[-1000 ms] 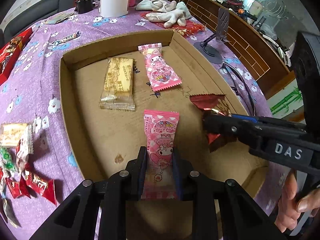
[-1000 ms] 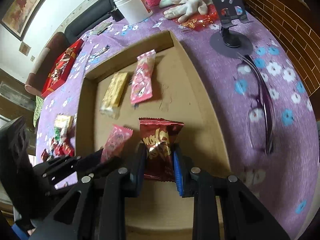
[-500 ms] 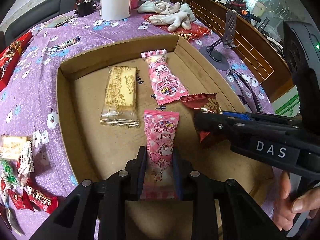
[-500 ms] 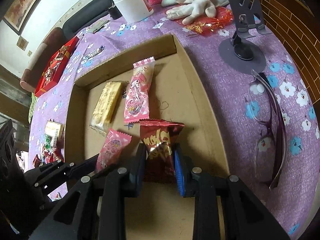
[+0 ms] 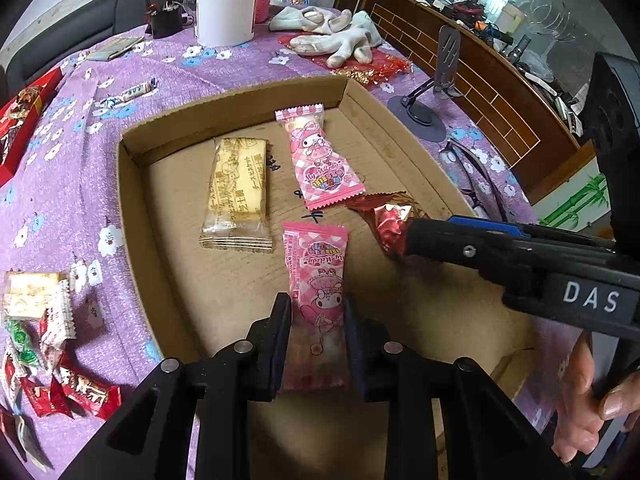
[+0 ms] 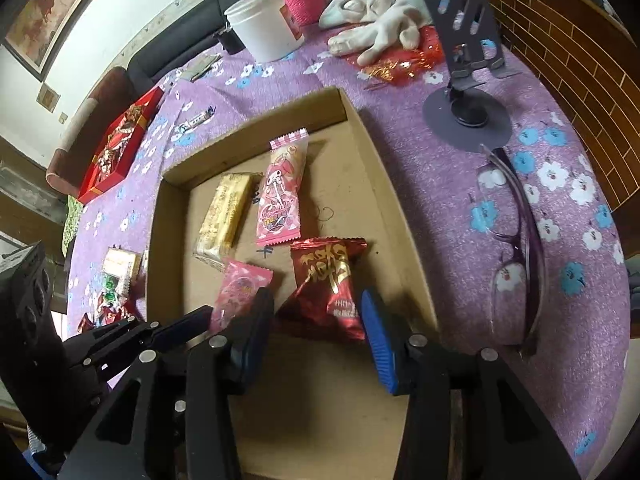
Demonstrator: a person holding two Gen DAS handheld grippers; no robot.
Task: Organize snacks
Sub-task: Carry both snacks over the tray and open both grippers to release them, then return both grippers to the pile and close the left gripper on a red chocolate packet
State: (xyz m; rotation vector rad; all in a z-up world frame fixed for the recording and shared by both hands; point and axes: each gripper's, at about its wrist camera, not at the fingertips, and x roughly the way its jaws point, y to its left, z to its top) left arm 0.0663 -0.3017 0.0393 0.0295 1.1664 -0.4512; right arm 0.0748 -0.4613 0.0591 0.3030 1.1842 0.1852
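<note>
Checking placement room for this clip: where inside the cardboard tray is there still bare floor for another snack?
Bare floor lies along the tray's right wall, right of the upper pink packet, and in the near strip beneath both claws. The middle is crowded: yellow biscuit pack, lower pink packet and red packet sit close together.

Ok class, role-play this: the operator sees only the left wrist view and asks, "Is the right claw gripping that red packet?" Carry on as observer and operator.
Observer: No. The right claw has its jaws opening, and the red packet lies loose between them.
Operator: Is the packet down inside the cardboard box?
Observer: Yes, it lies on the floor of the cardboard box, gold print facing up.
Operator: What is right of the box?
Observer: Purple glasses lie whole on the tablecloth, clear of the box wall.
</note>
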